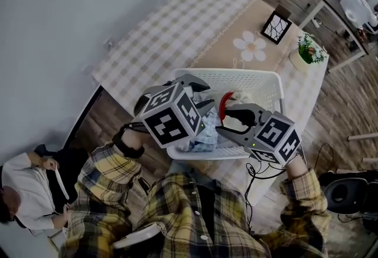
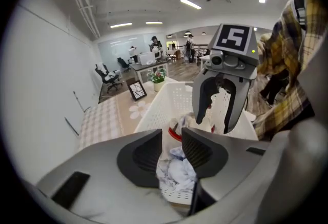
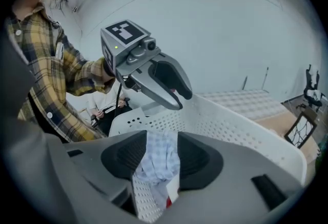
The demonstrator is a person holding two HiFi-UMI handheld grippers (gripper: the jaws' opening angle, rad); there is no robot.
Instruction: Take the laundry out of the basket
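Note:
A white perforated laundry basket [image 1: 236, 77] stands on the table's near edge. Inside lie a pale blue checked cloth [image 1: 205, 136] and a red and white item [image 1: 225, 103]. My left gripper [image 1: 208, 95] hangs over the basket's near left part, open, with nothing between its jaws. My right gripper [image 1: 223, 121] faces it from the right, also open and empty. In the left gripper view the crumpled cloth [image 2: 177, 169] shows below the gap of the left gripper [image 2: 171, 148]. In the right gripper view the checked cloth [image 3: 156, 161] shows beyond the right gripper [image 3: 161, 154].
The table [image 1: 177, 20] has a checked cover with a flower motif. A framed picture [image 1: 276, 26] and a potted plant [image 1: 310, 50] stand beyond the basket. A person [image 1: 29, 192] sits on the floor at lower left. Desks and office chairs fill the room at upper right.

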